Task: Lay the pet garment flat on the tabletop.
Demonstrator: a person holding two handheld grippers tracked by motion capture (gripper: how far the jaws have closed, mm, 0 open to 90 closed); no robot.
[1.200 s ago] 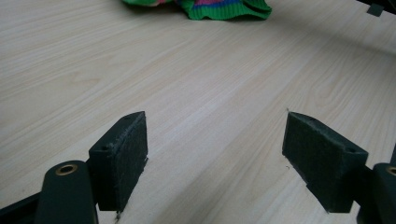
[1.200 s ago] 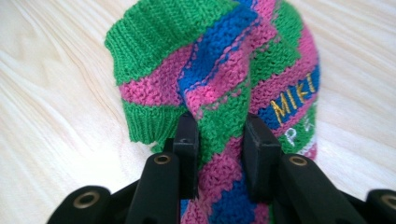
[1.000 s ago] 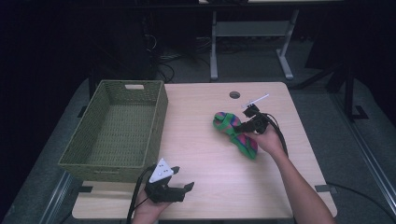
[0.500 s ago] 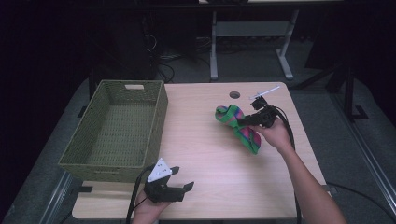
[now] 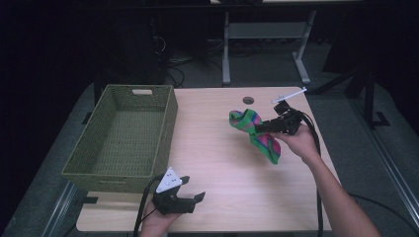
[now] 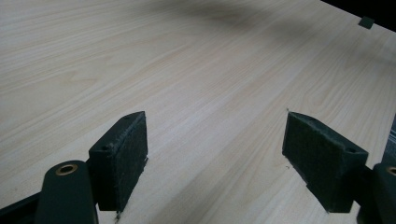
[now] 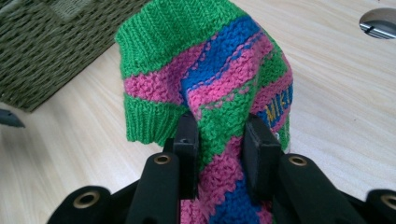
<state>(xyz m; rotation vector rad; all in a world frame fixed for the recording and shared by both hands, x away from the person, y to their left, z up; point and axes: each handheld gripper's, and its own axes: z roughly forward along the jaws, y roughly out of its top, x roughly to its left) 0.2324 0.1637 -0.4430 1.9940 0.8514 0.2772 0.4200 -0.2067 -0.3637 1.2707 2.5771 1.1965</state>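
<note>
The right gripper (image 5: pixel 264 128) clamps a knitted sock (image 5: pixel 257 136) striped green, pink and blue, jaws pinched tight on its middle, holding it above the right half of the wooden table (image 5: pixel 222 163); the left gripper (image 5: pixel 190 200) rests near the front edge, jaws spread wide and empty; a woven basket (image 5: pixel 123 136) sits at left.

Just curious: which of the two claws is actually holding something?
The right claw, pinching the striped knitted sock above the table; the left claw is open and empty.
</note>
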